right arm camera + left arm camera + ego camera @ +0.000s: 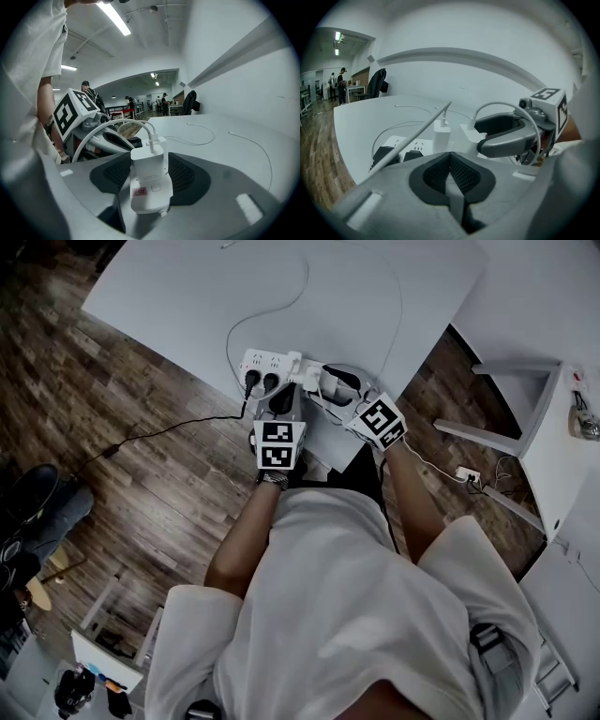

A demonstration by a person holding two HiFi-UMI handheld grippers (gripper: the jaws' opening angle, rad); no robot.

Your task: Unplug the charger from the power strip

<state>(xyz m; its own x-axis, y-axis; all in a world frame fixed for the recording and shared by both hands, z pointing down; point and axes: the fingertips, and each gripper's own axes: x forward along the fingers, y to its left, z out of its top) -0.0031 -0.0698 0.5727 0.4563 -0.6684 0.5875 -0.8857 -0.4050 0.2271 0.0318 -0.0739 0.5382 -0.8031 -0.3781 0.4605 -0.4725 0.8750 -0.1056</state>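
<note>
The right gripper (149,171) is standing wide open around the white charger (148,160), with its pads just off either side and not pressing. The charger is sitting upright, plugged into the end of the white power strip (267,364) at the desk's (187,296) near edge. Its white cable (112,129) is looping away. The left gripper (450,157) is hovering alongside, jaws closed together on nothing.
</note>
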